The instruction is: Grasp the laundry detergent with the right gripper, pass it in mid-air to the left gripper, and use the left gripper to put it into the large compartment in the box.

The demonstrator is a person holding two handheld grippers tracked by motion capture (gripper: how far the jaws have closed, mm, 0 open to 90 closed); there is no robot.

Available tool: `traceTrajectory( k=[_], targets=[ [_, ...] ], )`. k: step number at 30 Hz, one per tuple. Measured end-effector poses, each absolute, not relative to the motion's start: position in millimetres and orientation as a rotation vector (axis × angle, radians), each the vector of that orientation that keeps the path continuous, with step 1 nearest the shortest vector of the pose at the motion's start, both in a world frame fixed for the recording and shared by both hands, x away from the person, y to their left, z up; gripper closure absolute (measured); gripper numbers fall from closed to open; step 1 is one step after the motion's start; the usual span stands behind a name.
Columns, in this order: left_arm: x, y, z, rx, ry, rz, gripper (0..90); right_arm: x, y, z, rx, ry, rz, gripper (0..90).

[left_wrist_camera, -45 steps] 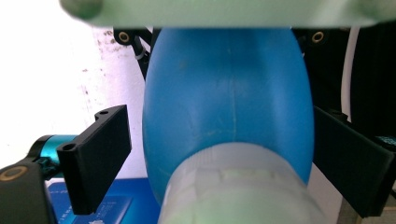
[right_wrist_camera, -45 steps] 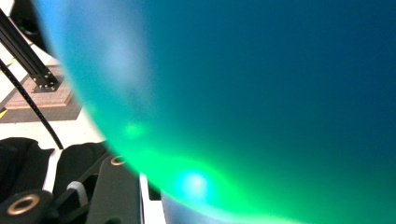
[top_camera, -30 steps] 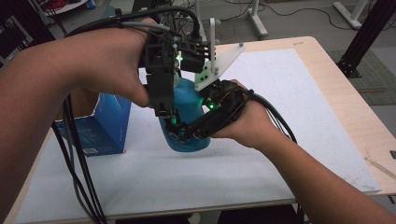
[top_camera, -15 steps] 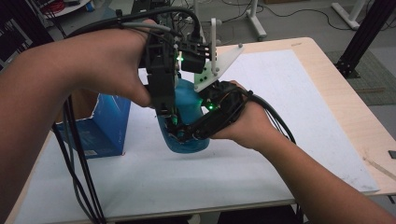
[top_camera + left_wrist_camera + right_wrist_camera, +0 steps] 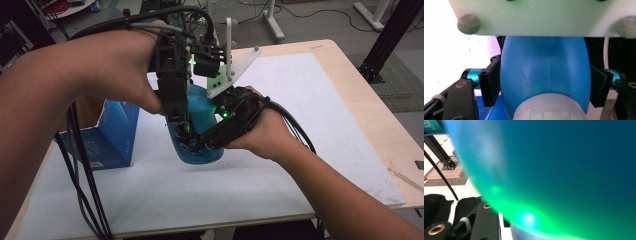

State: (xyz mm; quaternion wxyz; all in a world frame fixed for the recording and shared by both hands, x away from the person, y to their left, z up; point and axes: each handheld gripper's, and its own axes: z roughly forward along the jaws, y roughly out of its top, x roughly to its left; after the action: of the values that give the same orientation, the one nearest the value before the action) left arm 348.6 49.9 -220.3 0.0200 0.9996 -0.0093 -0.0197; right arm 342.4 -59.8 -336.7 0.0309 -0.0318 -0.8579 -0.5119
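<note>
Item: blue plastic bottle (image 5: 200,125), smooth, rounded body with a faint moulded seam, whitish ribbed cap; I see it standing on the white table sheet (image 5: 310,125), just beside an open blue cardboard box (image 5: 112,135). My left gripper (image 5: 186,134) comes from above; its black jaws have just been closing and now flank the bottle's sides. My right gripper (image 5: 202,145) clamps the lower body, glossy surface glowing green.
</note>
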Motion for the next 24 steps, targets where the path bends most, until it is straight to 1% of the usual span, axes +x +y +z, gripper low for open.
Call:
traceTrajectory(
  k=[12,14,17,18,24],
  targets=[
    [348.9,50.4,-222.3,3.114,-0.013,-0.07,31.1,342.8,-58.6,-337.5,-0.1,-2.64,-1.579,46.7],
    [349.6,50.4,-222.7,3.114,-0.013,-0.073,33.6,342.9,-58.5,-337.5,-0.096,-2.639,-1.58,46.7],
    [350.3,50.0,-222.8,3.116,-0.004,-0.083,34.8,343.0,-58.4,-337.7,-0.099,-2.638,-1.582,46.7],
    [350.3,50.0,-222.8,3.116,-0.004,-0.083,36.8,343.0,-58.4,-337.7,-0.099,-2.638,-1.582,46.7],
    [351.9,49.7,-222.9,3.112,0.029,-0.105,38.4,343.2,-58.8,-337.6,-0.099,-2.637,-1.582,46.7]
  ],
)
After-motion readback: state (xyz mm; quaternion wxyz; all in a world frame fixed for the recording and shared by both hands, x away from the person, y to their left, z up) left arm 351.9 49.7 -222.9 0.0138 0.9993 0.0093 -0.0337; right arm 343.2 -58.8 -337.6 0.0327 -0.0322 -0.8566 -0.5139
